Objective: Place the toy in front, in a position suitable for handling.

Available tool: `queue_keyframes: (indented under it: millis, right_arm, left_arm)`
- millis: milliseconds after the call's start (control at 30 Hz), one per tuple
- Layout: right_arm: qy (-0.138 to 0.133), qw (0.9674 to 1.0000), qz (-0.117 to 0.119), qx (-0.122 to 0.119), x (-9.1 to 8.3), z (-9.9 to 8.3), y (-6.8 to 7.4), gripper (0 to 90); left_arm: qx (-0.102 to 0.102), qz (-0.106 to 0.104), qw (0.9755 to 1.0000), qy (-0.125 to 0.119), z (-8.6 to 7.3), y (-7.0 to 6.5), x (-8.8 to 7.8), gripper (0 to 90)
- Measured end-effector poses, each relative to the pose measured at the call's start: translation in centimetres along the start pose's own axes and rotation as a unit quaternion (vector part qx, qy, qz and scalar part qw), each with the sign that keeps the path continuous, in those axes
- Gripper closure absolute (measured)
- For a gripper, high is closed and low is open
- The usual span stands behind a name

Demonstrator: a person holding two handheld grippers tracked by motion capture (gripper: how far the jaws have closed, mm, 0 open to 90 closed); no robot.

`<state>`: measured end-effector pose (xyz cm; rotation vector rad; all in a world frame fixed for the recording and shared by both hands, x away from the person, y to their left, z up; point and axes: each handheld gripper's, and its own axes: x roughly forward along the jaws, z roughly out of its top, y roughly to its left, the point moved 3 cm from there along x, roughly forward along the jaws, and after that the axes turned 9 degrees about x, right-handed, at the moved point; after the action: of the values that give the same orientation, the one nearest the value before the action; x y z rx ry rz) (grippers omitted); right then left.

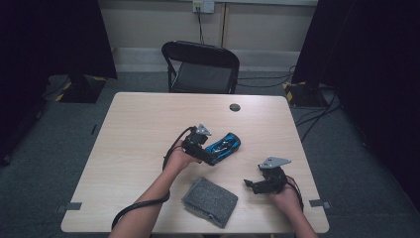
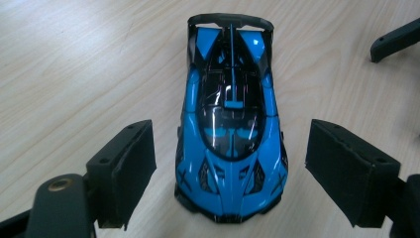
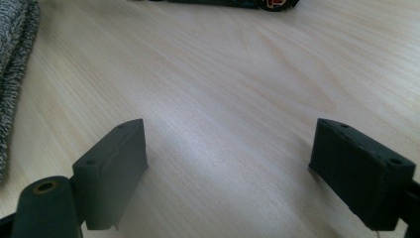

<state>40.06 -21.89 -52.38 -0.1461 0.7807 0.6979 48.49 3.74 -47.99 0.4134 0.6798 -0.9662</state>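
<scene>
My left gripper (image 2: 230,163) stands with its jaws wide on either side of the blue toy car (image 2: 232,124), pads clear of the bodywork. The car rests on its wheels near the middle of the table (image 1: 143,124), slightly toward the right edge. Its long axis runs diagonally, one end toward the far right corner, the other toward my left gripper. My right gripper (image 3: 230,168) holds its jaws wide over bare tabletop near the right edge. A folded grey cloth (image 1: 210,201) lies at the near edge.
</scene>
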Motion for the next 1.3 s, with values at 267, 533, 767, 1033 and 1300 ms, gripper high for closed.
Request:
queue_keyframes:
  millis: [267,533,767,1033,1300]
  right_arm:
    - [0.000,1.0000,0.000,0.000,0.0,0.0,0.0,13.7]
    - [0.000,1.0000,0.000,0.001,0.0,0.0,0.0,13.7]
    - [0.000,1.0000,-0.001,0.001,0.0,0.0,0.0,13.7]
    - [0.000,1.0000,-0.001,0.001,0.0,0.0,0.0,13.7]
    - [0.000,1.0000,0.000,0.001,0.0,0.0,0.0,13.7]
  left_arm:
    - [0.003,-0.003,1.0000,0.005,1.0,0.0,1.5,19.6]
    - [0.006,-0.003,0.9999,0.008,1.8,0.1,2.6,19.9]
    - [0.012,-0.003,0.9998,0.014,1.7,0.1,3.6,19.7]
    - [0.007,0.000,0.9998,0.020,1.8,0.3,4.6,20.0]
    - [-0.008,-0.014,0.9996,0.024,1.8,0.4,5.3,19.9]
